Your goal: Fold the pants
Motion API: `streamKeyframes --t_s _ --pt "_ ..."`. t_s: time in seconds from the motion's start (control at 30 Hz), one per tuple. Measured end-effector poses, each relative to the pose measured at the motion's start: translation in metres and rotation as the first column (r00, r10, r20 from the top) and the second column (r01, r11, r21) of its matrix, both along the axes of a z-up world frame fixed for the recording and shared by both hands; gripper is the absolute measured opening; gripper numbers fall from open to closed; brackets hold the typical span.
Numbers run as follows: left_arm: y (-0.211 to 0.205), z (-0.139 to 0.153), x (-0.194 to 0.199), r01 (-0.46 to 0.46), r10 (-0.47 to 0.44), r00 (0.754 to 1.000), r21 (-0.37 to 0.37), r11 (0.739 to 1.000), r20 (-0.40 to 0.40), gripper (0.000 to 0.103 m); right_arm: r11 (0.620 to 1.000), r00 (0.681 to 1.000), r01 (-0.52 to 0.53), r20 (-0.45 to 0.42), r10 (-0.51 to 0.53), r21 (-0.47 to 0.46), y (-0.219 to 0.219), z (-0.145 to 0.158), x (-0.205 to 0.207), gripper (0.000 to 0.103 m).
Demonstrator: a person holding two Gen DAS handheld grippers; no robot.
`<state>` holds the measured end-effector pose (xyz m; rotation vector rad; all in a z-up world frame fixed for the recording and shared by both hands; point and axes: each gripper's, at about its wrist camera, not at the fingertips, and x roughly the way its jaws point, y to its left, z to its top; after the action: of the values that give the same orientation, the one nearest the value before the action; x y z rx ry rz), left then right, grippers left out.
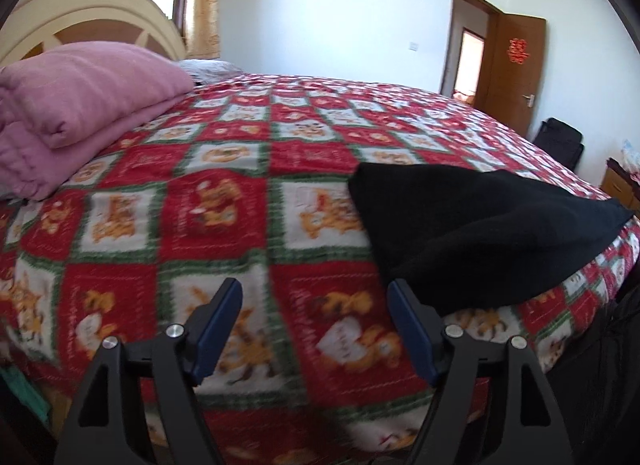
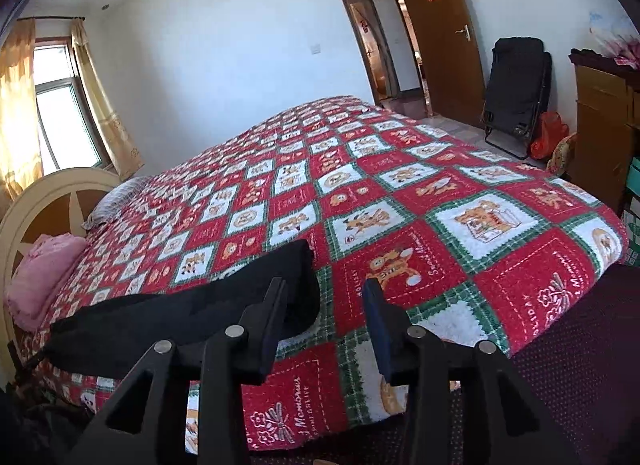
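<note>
Presently we list one pair of pants (image 1: 480,233), black, plain, of soft matte cloth, folded into a long flat bundle with a rounded end. It lies on the bedspread (image 1: 240,205) along the near edge of the bed, well apart from the pink folded blanket (image 1: 80,105) at the headboard (image 2: 44,201).

Bedspread: red, white and green checks with orange bear figures and lettering.

Our left gripper (image 1: 316,329): fingers spread wide over bare bedspread, nothing between them; the right-hand finger stands just beside the pants' near corner, and we cannot tell whether it touches.

Our right gripper (image 2: 326,321): fingers parted, nothing pinched; the pants' rounded end (image 2: 280,285) lies behind the left-hand finger, only bedspread in the gap.

Further items: brown door (image 2: 440,45), open; black folding chair (image 2: 516,93) against the wall; curtained window (image 2: 60,105).
</note>
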<state>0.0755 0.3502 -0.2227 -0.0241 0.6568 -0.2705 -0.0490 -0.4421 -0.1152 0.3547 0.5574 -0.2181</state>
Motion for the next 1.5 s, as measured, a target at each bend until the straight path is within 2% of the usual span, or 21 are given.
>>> streamKeyframes --t_s 0.07,0.13,0.2,0.27,0.37,0.43,0.53,0.67,0.8,0.87,0.9,0.97,1.1,1.23,1.33,1.4,1.5 --pt "0.011 -0.001 -0.002 -0.054 0.054 0.999 -0.014 0.998 -0.005 0.078 0.999 0.999 -0.021 0.026 0.022 -0.033 0.019 0.013 0.000 0.041" --pt "0.014 0.003 -0.004 -0.080 0.081 0.997 -0.054 0.995 0.010 0.078 0.994 0.997 -0.074 0.010 0.075 -0.083 0.048 0.021 0.010 0.041" --pt "0.009 0.011 -0.006 -0.083 0.086 0.996 -0.091 0.992 0.037 0.078 0.969 0.983 -0.185 -0.044 0.180 -0.163 0.098 0.024 0.033 0.041" --pt "0.000 0.021 -0.006 -0.071 0.081 0.994 -0.140 0.988 0.067 0.078 0.931 0.952 -0.306 -0.090 0.293 -0.199 0.146 0.020 0.055 0.041" --pt "-0.020 0.032 -0.001 -0.027 0.046 0.995 -0.204 0.978 0.089 0.082 0.823 0.869 -0.492 -0.218 0.444 -0.286 0.233 -0.001 0.088 0.041" --pt "-0.037 0.036 0.006 0.007 0.012 0.996 -0.214 0.977 0.086 0.083 0.719 0.791 -0.611 -0.293 0.538 -0.329 0.291 -0.021 0.102 0.041" --pt "-0.061 0.035 0.016 0.050 -0.035 0.997 -0.221 0.974 0.073 0.083 0.613 0.684 -0.729 -0.357 0.635 -0.305 0.348 -0.052 0.116 0.041" --pt "-0.083 0.024 0.025 0.074 -0.065 0.997 -0.212 0.975 0.045 0.083 0.512 0.625 -0.781 -0.430 0.651 -0.359 0.394 -0.085 0.130 0.041" --pt "-0.100 0.009 0.031 0.072 -0.070 0.997 -0.125 0.990 0.015 0.083 0.469 0.621 -0.783 -0.476 0.623 -0.408 0.412 -0.106 0.139 0.041" --pt "-0.101 0.009 0.028 0.071 -0.069 0.997 -0.120 0.990 0.026 0.083 0.468 0.632 -0.773 -0.463 0.622 -0.427 0.412 -0.109 0.141 0.038" --pt "-0.099 0.009 0.028 0.071 -0.068 0.997 -0.129 0.989 0.024 0.083 0.480 0.635 -0.772 -0.455 0.624 -0.418 0.411 -0.107 0.143 0.023" --pt "-0.096 0.009 0.027 0.066 -0.064 0.998 -0.136 0.989 0.023 0.083 0.501 0.644 -0.764 -0.444 0.623 -0.406 0.408 -0.103 0.146 0.005" --pt "-0.089 0.010 0.025 0.051 -0.049 0.999 -0.137 0.989 0.020 0.083 0.508 0.629 -0.777 -0.429 0.649 -0.371 0.409 -0.090 0.138 0.003" --pt "-0.085 0.008 0.024 0.047 -0.045 0.999 -0.145 0.988 0.017 0.083 0.494 0.613 -0.789 -0.425 0.666 -0.366 0.410 -0.079 0.120 0.003" --pt "-0.086 0.006 0.023 0.043 -0.041 0.999 -0.129 0.991 0.018 0.083 0.485 0.605 -0.797 -0.461 0.649 -0.361 0.411 -0.092 0.117 0.003" --pt "-0.089 0.007 0.021 0.041 -0.039 0.999 -0.093 0.995 0.015 0.083 0.480 0.589 -0.808 -0.497 0.637 -0.342 0.412 -0.109 0.121 0.003" --pt "-0.090 0.011 0.018 0.049 -0.047 0.999 -0.072 0.996 0.025 0.083 0.476 0.583 -0.813 -0.496 0.644 -0.336 0.413 -0.110 0.118 0.003"
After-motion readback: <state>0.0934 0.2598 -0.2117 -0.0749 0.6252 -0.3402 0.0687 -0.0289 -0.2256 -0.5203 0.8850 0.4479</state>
